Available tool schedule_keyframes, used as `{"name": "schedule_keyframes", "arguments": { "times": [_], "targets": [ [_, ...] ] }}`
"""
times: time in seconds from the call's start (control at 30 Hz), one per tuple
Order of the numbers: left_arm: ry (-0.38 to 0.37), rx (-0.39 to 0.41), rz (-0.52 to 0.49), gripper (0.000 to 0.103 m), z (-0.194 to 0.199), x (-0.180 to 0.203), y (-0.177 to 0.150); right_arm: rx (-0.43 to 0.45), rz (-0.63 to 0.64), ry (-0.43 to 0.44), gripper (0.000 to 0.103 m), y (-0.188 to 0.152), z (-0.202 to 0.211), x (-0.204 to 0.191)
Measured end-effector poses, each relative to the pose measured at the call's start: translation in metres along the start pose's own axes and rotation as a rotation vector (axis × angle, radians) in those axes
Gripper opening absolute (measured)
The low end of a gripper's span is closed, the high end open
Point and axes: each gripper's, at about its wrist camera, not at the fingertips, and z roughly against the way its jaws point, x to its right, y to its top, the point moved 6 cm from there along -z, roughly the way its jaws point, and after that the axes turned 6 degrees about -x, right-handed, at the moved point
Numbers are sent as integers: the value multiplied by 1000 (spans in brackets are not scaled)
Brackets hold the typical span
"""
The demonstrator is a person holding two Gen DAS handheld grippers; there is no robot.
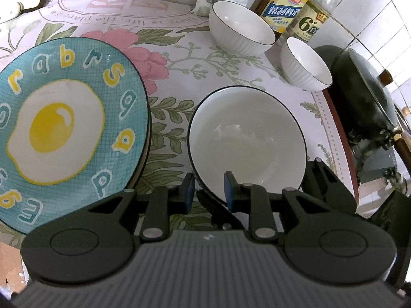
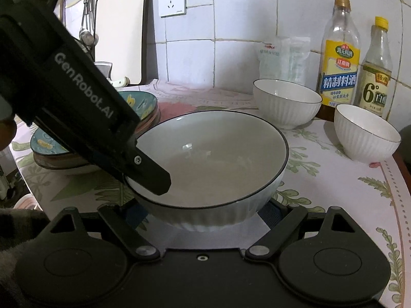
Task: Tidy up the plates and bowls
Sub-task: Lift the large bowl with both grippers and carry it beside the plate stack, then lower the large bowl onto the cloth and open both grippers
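A large white bowl with a dark rim (image 1: 248,138) (image 2: 213,161) stands on the flowered tablecloth. My left gripper (image 1: 207,192) straddles its near rim, one finger inside and one outside; a gap shows between pads and rim. It appears in the right wrist view as a black finger (image 2: 151,177) over the bowl's left rim. My right gripper (image 2: 203,218) is open, low at the bowl's near side, fingers either side of its base. A stack of teal plates with a fried-egg print (image 1: 64,125) (image 2: 143,105) lies left of the bowl. Two smaller white bowls (image 1: 240,32) (image 1: 304,64) stand behind.
Two sauce bottles (image 2: 339,59) (image 2: 376,74) and a plastic bag (image 2: 280,59) stand against the tiled wall. A dark wok with a lid (image 1: 370,95) sits past the table's right edge. A cutting board (image 2: 120,30) leans at the back left.
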Motion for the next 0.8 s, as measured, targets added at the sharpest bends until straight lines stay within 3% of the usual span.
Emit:
{"name": "schedule_keyframes", "arguments": {
  "times": [0.07, 0.17, 0.3, 0.57, 0.8],
  "targets": [
    [4, -9, 9, 25, 0, 1, -1, -9, -22, 6, 93, -2, 0, 2],
    [-7, -24, 12, 43, 4, 4, -2, -13, -19, -14, 93, -3, 8, 2],
    [-2, -48, -13, 54, 16, 12, -3, 13, -32, -22, 93, -9, 38, 6],
    [75, -60, -105, 58, 47, 25, -11, 59, -145, 20, 93, 1, 108, 23],
    [75, -32, -160, 63, 79, 46, -12, 16, -275, 11, 89, 19, 149, 40]
  ]
}}
